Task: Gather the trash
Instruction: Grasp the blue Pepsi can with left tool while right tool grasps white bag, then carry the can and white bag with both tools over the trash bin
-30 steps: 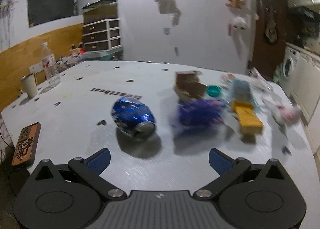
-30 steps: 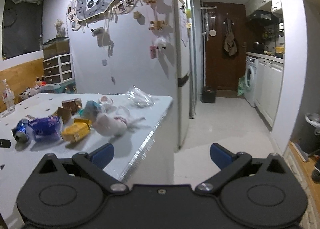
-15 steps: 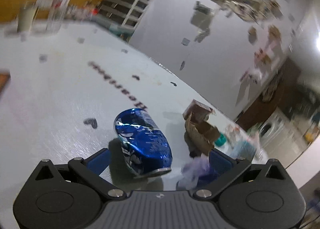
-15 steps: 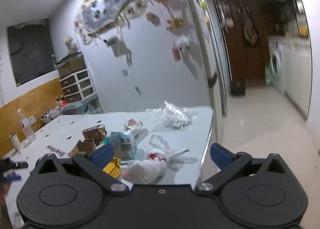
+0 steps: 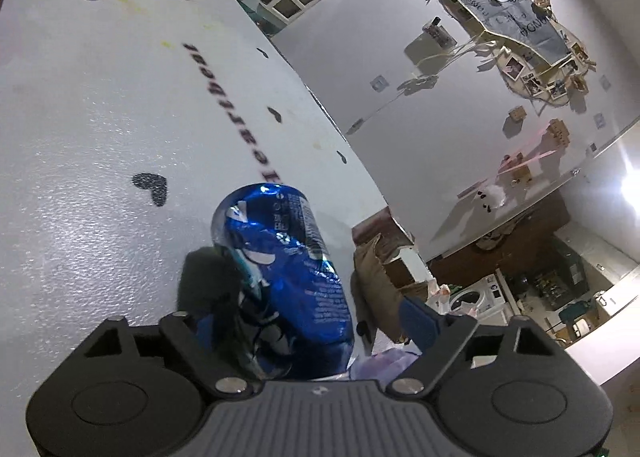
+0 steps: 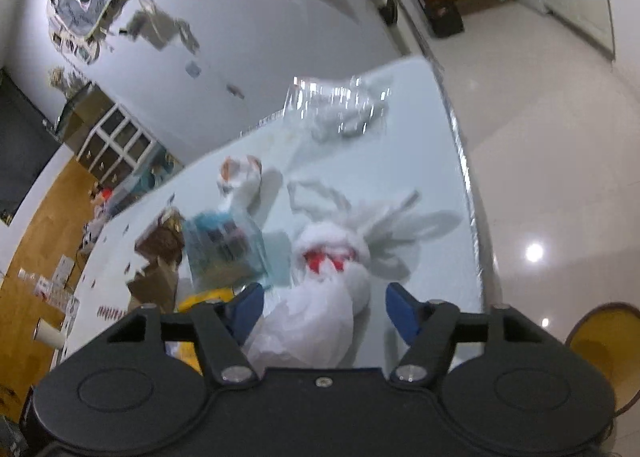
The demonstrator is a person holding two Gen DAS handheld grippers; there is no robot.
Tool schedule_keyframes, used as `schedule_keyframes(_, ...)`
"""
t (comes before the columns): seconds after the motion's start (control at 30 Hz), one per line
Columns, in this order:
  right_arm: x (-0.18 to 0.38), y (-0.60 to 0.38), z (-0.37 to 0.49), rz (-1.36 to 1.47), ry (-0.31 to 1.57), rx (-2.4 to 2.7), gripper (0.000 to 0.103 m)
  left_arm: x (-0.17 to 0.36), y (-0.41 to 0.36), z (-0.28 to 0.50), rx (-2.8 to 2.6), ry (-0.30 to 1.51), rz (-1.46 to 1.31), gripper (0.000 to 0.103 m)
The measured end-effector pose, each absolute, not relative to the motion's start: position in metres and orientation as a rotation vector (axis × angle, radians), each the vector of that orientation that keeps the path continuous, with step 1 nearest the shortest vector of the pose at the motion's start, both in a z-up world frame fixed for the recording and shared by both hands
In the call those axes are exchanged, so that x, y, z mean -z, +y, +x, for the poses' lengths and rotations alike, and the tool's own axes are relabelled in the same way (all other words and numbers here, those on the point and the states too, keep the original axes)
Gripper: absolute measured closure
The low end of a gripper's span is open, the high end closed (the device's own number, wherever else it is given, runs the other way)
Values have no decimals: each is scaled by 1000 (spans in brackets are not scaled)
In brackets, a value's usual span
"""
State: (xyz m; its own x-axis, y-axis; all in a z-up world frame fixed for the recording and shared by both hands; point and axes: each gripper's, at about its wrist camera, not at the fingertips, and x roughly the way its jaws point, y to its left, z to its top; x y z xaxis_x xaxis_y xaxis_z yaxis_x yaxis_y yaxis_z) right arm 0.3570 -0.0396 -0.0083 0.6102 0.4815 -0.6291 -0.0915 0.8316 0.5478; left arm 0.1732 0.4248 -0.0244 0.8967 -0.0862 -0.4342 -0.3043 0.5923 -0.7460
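Observation:
A crushed blue can (image 5: pixel 288 277) lies on the white table (image 5: pixel 80 161), between the open fingers of my left gripper (image 5: pixel 312 321); its near end sits deep between the jaws, which stand apart from it. A white tied plastic bag with red inside (image 6: pixel 320 297) lies near the table's right edge, between the open fingers of my right gripper (image 6: pixel 324 311). The jaws stand apart on either side of it.
A torn brown cardboard box (image 5: pixel 384 257) and a purple wrapper (image 5: pixel 380 361) lie right of the can. Around the bag lie a teal carton (image 6: pixel 224 249), a yellow box (image 6: pixel 200 297), brown cardboard (image 6: pixel 160 253), crumpled white paper (image 6: pixel 236 177) and clear plastic (image 6: pixel 340 109). The table's edge (image 6: pixel 464 177) drops to the floor; a yellow stool (image 6: pixel 600 341) stands below.
Both grippers have dropped and tilted down towards the table. The left closed in around the blue can; the right closed in around the white bag. Both stay open.

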Motion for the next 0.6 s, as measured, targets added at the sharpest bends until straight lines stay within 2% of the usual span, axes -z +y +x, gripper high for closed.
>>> schedule_keyframes(0.13, 16, -30, 354, 433, 875, -371, 49, 26, 425, 178, -125, 465, -959, 30)
schedule_keyframes(0.2, 15, -29, 351, 395, 866, -371, 61, 27, 425, 180, -134, 463, -971, 38)
schedule_keyframes(0.23, 15, -28, 350, 365, 859, -376, 62, 28, 425, 181, -139, 463, -978, 40)
schedule_keyframes(0.3, 15, -24, 346, 292, 842, -393, 66, 29, 424, 182, -148, 465, -983, 51)
schedule_keyframes(0.43, 14, -18, 338, 195, 824, -421, 69, 27, 420, 180, -191, 443, -980, 52)
schedule_keyframes(0.6, 12, -20, 329, 142, 810, -441, 72, 9, 410, 175, -257, 414, -908, 68)
